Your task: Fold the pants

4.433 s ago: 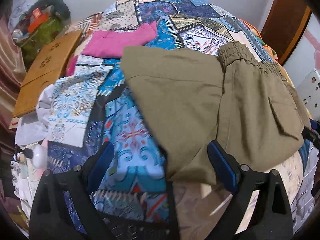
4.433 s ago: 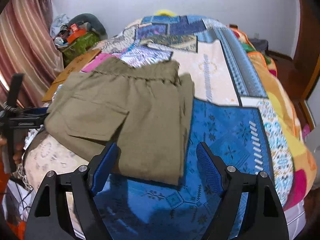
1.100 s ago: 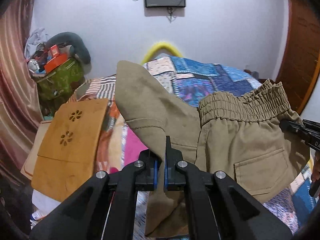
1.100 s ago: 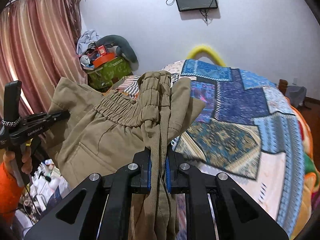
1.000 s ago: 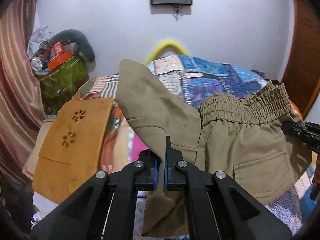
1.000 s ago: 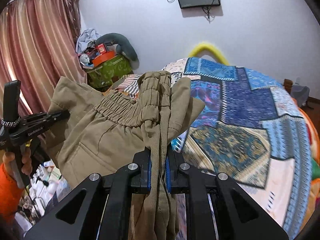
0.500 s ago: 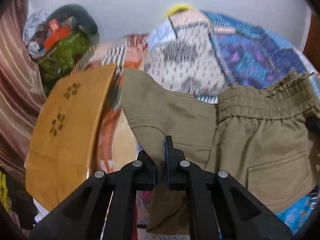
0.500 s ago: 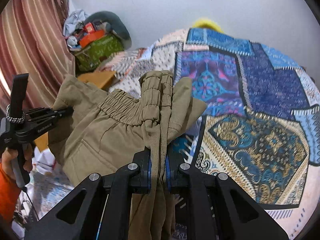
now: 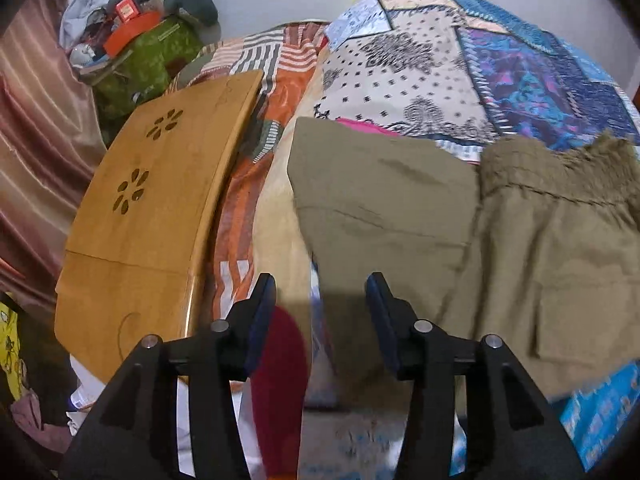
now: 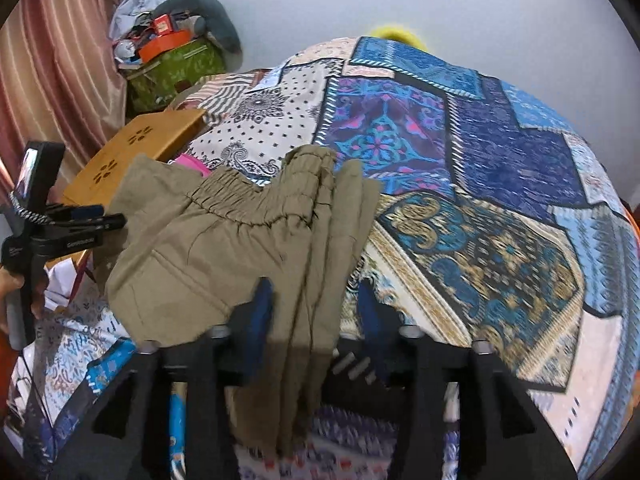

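The folded olive pants (image 9: 472, 232) lie on the patchwork bedspread (image 9: 404, 68), elastic waistband (image 9: 560, 160) toward the far right. My left gripper (image 9: 320, 312) is open just in front of their near left edge, nothing between its blue pads. In the right wrist view the pants (image 10: 224, 248) drape down over the bed's near edge, and a hanging fold passes between the spread fingers of my right gripper (image 10: 314, 312), which is open. The left gripper (image 10: 80, 218) shows at the far left beside the pants.
A wooden lap table (image 9: 152, 216) lies on the bed's left side. A green bag (image 9: 148, 60) piled with clutter stands by the pink curtain (image 10: 52, 64). A pink garment (image 10: 192, 162) peeks out behind the pants. A white wall is beyond the bed.
Both grippers opened and let go of the pants, which dropped from being held up onto the bed. Both cameras tilted down toward the bedspread.
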Demonstrator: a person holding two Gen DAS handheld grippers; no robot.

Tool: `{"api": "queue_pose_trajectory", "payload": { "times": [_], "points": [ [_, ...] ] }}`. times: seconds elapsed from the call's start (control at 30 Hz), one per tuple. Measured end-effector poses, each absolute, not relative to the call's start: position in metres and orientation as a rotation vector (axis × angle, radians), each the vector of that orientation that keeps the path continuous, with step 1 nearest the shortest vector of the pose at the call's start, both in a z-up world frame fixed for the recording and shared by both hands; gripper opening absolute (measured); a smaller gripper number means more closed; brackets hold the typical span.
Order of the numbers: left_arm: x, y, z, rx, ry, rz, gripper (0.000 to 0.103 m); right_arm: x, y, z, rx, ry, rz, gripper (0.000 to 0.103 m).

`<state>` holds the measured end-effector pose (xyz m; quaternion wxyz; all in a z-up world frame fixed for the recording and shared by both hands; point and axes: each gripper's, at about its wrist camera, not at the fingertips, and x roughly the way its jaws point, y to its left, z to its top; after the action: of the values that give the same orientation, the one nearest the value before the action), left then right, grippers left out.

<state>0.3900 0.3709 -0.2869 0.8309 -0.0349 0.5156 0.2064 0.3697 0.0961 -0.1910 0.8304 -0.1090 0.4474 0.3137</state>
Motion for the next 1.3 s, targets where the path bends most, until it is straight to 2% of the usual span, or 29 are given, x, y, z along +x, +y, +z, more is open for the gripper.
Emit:
{"api": "queue_pose_trajectory", "payload": {
  "times": [0.3,0.37,0.5,0.73,1.03,1.3],
  "points": [
    [0.334,0.314,-0.192,-0.017,0.944,0.378,0.052,0.335,0.067,-0.123,-0.183,0.858,0.675,0.05],
    [0.313,0.296,-0.16,0.001,0.883,0.357,0.053,0.318,0.059,-0.098,-0.179,0.81,0.692,0.05],
    [0.268,0.265,-0.104,0.016,0.756,0.321,0.061,0.279,0.044,-0.051,-0.161,0.703,0.723,0.05],
    [0.177,0.207,-0.026,0.061,0.538,0.308,0.062,0.201,0.024,0.015,-0.138,0.519,0.796,0.05],
    [0.081,0.156,0.016,0.055,0.327,0.301,0.064,0.111,0.0,0.059,-0.101,0.322,0.86,0.05],
    [0.028,0.134,0.019,0.01,0.208,0.284,0.081,0.069,-0.016,0.059,-0.052,0.251,0.855,0.05]
  ]
}}
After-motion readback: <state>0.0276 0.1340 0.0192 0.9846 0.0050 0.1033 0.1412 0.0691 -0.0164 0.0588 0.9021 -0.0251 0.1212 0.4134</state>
